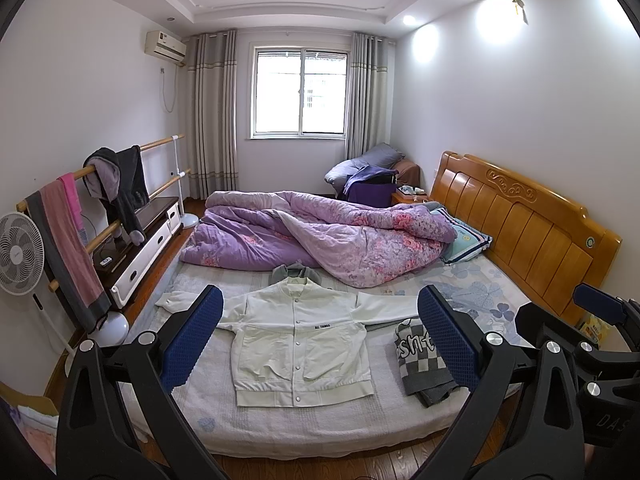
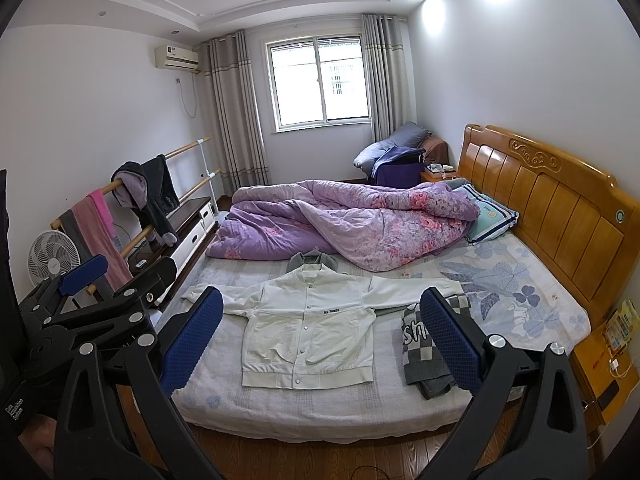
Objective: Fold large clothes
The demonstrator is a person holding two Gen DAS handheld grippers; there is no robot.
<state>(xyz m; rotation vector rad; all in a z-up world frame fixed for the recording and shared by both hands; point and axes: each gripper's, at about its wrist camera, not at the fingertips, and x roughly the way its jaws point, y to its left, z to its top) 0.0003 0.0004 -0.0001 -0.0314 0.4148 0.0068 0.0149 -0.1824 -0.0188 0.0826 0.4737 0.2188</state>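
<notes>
A white snap-front jacket (image 1: pixel 298 340) (image 2: pixel 308 334) lies flat and face up on the near half of the bed, sleeves spread out to both sides. A folded grey checkered garment (image 1: pixel 420 364) (image 2: pixel 420 356) rests to its right, over the end of the right sleeve. A grey hooded garment (image 1: pixel 296 271) (image 2: pixel 314 260) peeks out behind the jacket's collar. My left gripper (image 1: pixel 320 340) is open and held high above the bed's foot, nothing between its blue pads. My right gripper (image 2: pixel 320 340) is likewise open and empty, beside the left one.
A rumpled purple floral quilt (image 1: pixel 320 236) covers the far half of the bed (image 1: pixel 280 420). The wooden headboard (image 1: pixel 520 216) is on the right. A clothes rail (image 1: pixel 120 184) with hanging garments, a fan (image 1: pixel 20 254) and a low cabinet (image 1: pixel 148 240) line the left wall. A nightstand (image 2: pixel 600 376) stands right.
</notes>
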